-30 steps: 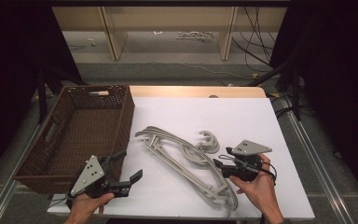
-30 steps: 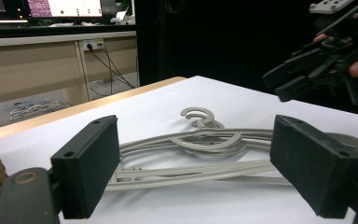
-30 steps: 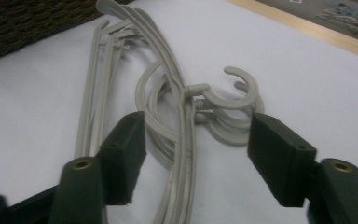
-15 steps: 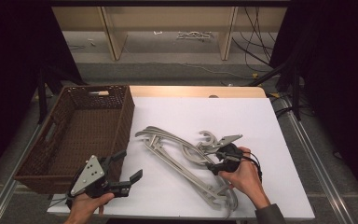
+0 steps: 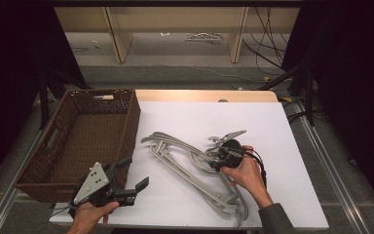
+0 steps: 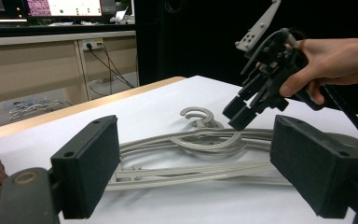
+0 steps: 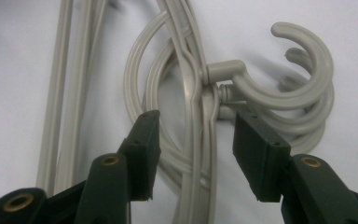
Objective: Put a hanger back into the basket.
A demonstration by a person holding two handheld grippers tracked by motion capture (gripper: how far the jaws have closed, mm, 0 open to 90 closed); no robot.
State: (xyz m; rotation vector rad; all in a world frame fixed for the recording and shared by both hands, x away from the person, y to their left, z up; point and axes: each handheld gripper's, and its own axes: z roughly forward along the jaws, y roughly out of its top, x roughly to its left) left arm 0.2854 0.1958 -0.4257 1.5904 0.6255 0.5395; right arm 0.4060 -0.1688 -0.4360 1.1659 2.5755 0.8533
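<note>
Several grey plastic hangers (image 5: 185, 156) lie tangled in a pile on the white table (image 5: 253, 122), their hooks (image 7: 303, 88) stacked together. My right gripper (image 5: 213, 158) points down onto the pile just beside the hooks. Its jaws have just been closing and straddle one hanger's neck (image 7: 196, 93), with gaps on both sides, so the pads do not press on it. The left gripper view shows the same right gripper (image 6: 240, 114) tipped down at the hooks. My left gripper (image 5: 135, 171) hovers open near the table's front left, with nothing between its fingers.
A brown wicker basket (image 5: 126, 126) stands at the left edge of the table, close behind my left gripper. Wooden shelving and cables lie on the floor beyond the table's far edge.
My right gripper has moved left and down onto the hangers near their hooks, and its jaws have narrowed around a hanger neck. The left gripper has stayed put.
</note>
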